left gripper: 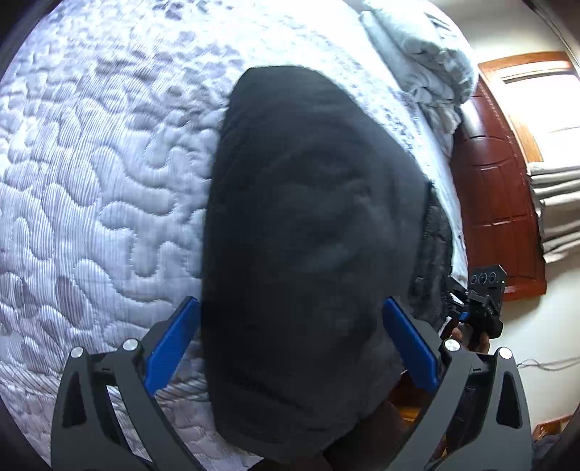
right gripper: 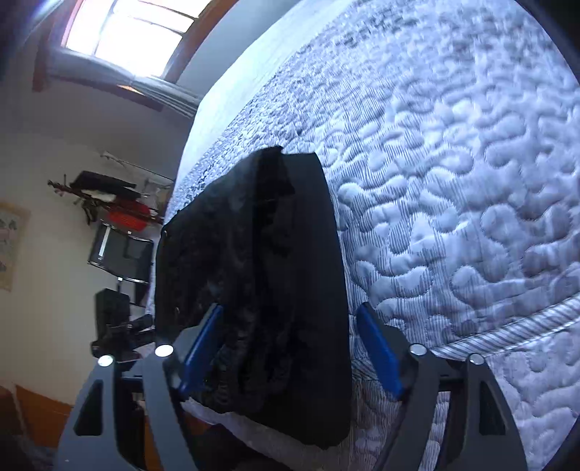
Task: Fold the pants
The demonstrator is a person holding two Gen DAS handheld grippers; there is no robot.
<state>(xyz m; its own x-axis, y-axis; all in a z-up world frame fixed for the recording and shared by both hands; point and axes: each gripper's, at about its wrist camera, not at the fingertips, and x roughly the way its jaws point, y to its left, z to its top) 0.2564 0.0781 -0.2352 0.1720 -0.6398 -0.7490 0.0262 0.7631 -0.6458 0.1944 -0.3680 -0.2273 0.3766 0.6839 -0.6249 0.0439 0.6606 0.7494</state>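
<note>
The black pants [left gripper: 308, 235] lie folded in a compact bundle on the quilted white bedspread [left gripper: 90, 181], near the bed's edge. My left gripper [left gripper: 290, 344] is open, its blue fingers [left gripper: 174, 340] spread on either side of the bundle's near end. The pants also show in the right wrist view [right gripper: 261, 271], with a crinkled waistband side at the left. My right gripper [right gripper: 290, 347] is open too, its blue fingers [right gripper: 380, 355] straddling the bundle's near end. The right gripper [left gripper: 485, 300] appears in the left wrist view beyond the pants, at the bed's edge.
A grey folded blanket [left gripper: 427, 54] lies at the far end of the bed. A wooden door [left gripper: 496, 188] and a window [right gripper: 127, 32] are beside the bed. A chair and clutter [right gripper: 119, 232] stand by the wall.
</note>
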